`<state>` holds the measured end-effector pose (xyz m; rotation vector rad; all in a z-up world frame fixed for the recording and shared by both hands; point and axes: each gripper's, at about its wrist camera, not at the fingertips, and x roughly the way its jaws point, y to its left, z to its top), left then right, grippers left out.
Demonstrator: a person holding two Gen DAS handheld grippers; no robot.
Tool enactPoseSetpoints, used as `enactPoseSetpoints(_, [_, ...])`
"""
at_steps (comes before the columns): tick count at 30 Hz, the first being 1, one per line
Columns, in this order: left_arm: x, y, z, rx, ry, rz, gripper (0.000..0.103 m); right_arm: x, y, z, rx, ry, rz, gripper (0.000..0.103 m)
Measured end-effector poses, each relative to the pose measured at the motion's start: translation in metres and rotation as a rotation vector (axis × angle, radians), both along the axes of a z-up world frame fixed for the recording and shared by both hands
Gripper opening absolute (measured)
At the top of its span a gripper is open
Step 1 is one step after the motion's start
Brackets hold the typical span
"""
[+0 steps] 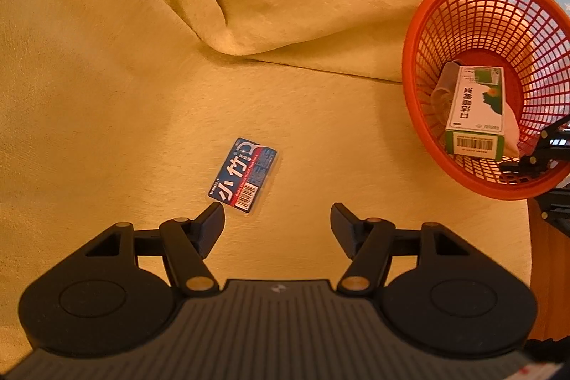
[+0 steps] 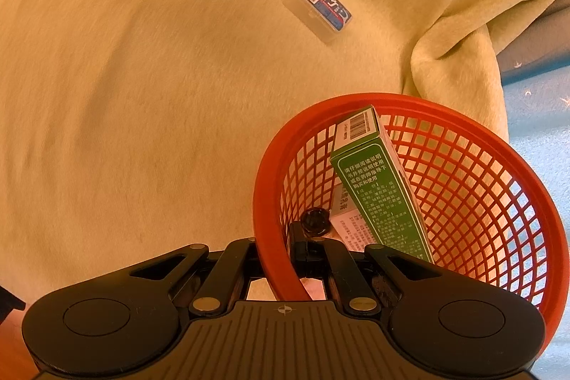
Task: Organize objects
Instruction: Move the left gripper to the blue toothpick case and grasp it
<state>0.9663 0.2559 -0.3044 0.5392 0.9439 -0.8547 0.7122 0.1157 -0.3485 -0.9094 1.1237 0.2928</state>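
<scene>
Since the left gripper [image 1: 278,219] gapes beside the flat case [image 1: 243,174], it may skid off; the right gripper [image 2: 281,250] clamps the basket [image 2: 481,145] rim.

Left tongs [image 1: 278,219] agape; right tongs [image 2: 281,259] clamped.

Warm, yellowish light filled both views, tinting the cloth [image 1: 107,77] amber. The fisheye lenses bent straight edges strongly toward the frame borders, and the corners fell off into dark vignette. In the left wrist view, a soft shadow sat under the cloth's fold in the upper middle. The red basket [image 1: 420,88] glowed orange where light passed through its mesh. The cloth's nap in the left half of the right wrist view looked smeared. No harsh glare appeared anywhere.
</scene>
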Motion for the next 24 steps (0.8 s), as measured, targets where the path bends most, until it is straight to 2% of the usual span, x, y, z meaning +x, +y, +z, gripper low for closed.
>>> enactPoseSetpoints(10, [0.021, 0.001, -0.021, 0.027, -0.006, 0.02, 0.065, 0.005, -0.001, 0.001, 0.009, -0.007, 0.003, 0.0])
enactPoseSetpoints(21, [0.046, -0.014, -0.056, 0.063, -0.046, -0.033, 0.071, 0.011, -0.007, 0.004, 0.008, -0.017, 0.019, 0.0])
enactPoseSetpoints(24, [0.055, -0.019, -0.067, 0.067, -0.034, -0.036, 0.071, 0.012, -0.007, 0.004, 0.013, -0.019, 0.018, 0.0])
